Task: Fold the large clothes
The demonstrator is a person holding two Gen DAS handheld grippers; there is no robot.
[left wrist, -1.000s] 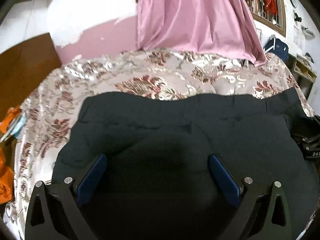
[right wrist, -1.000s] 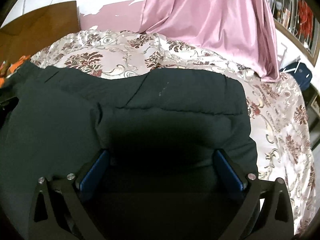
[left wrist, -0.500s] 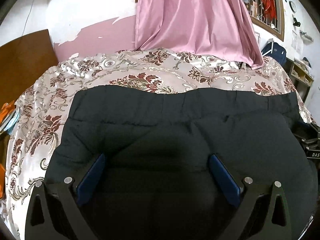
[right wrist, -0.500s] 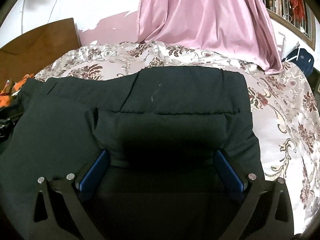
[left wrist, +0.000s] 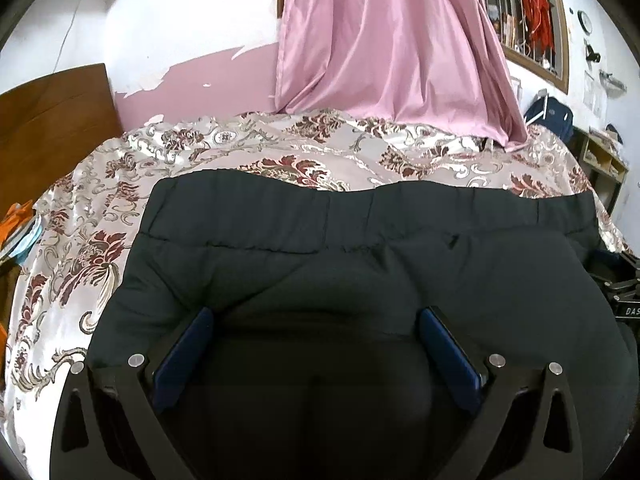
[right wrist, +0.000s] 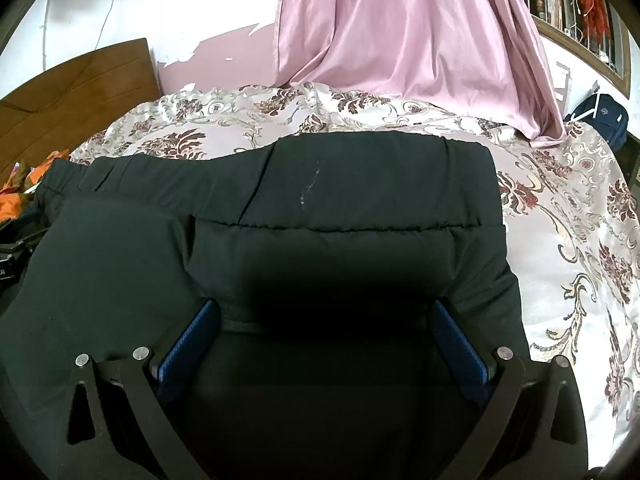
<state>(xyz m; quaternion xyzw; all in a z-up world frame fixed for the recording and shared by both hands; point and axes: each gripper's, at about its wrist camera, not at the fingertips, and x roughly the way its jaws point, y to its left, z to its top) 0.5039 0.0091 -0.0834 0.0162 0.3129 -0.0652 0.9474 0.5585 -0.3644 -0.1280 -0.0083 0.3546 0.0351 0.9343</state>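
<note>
Both cameras have pulled back and tipped up over the last second: more wall and pink curtain [left wrist: 392, 40] fills the top of each view, and the dark garment's far hem now sits lower in frame than before.

The left tool [left wrist: 316, 320] stands wide open, blue pads [left wrist: 184, 356] spread apart, nothing pinched between them. It hovers over the near part of the black garment [left wrist: 360, 248]; whether the pads touch the cloth cannot be told. The right tool [right wrist: 326, 312] is equally splayed, its textured blue pads [right wrist: 460, 344] well apart, also gripping nothing, with the garment [right wrist: 360, 200] filling the space underneath.

The garment lies spread flat on the bed, on a shiny floral bedspread [left wrist: 100, 220]. Its far edge runs left to right across the bedspread, with a stitched seam line just nearer than that edge. In the right wrist view a pale scuff mark shows on the far band of the fabric, and the garment's right edge drops away to bare bedspread [right wrist: 580, 220].

At the far left stands a brown wooden headboard [left wrist: 52, 112]. Orange cloth [left wrist: 16, 220] sits at the left edge of the bed. Far right, a barred window [left wrist: 524, 12] and a dark blue bag [left wrist: 556, 116]. The curtain hangs down onto the far side of the bed.
</note>
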